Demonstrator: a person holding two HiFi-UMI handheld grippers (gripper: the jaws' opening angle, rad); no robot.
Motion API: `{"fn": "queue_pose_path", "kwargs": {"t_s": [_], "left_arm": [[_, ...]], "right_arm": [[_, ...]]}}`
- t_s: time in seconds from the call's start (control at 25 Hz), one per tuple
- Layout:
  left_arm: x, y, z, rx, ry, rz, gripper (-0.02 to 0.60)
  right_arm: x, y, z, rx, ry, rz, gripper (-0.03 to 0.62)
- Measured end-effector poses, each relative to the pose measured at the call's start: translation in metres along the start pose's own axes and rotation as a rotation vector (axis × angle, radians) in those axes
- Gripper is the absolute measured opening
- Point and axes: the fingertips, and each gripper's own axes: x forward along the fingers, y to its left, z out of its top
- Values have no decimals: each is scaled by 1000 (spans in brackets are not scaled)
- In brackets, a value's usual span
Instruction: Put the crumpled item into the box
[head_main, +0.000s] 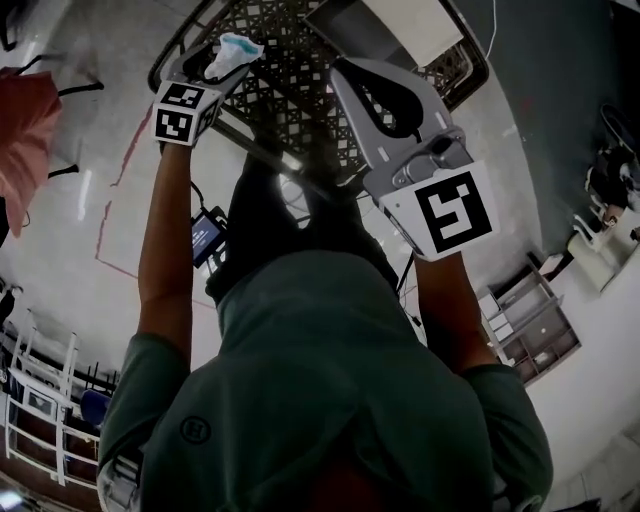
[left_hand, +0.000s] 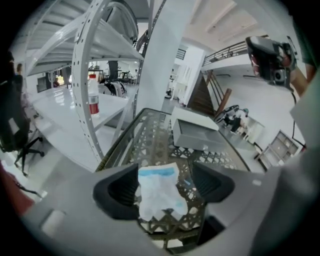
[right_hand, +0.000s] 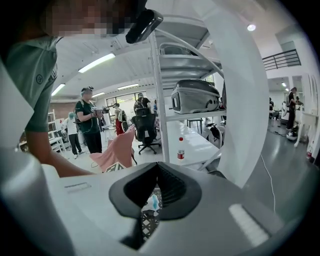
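Left gripper (left_hand: 166, 187) has its jaws wide, the crumpled white-and-blue wad (left_hand: 159, 192) loose between them at lower centre over the lattice worktop (left_hand: 150, 145), short of the grey box (left_hand: 197, 134) at upper centre, while the right gripper (right_hand: 156, 187) idles pinched and empty, so it looks like pickup next: close, lift, carry.

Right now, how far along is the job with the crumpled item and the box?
Done: nothing yet; the box stands farther along the lattice table. In hand: the crumpled item lies between the left gripper's open jaws, not clamped. Still to do: grip it, carry it into the box. The right gripper is shut, empty.
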Motion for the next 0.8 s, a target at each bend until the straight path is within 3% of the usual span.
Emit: {"fn": "queue_pose_path", "kwargs": {"t_s": [0.4,0.8], "left_arm": [[38,9,-50,-52,86,-9,340],[49,13,-61,-64,95,14,314]], "right_arm": [[8,-8,-23,50,24,-29,8],[13,-7,-28,58,35,-30,8]]}}
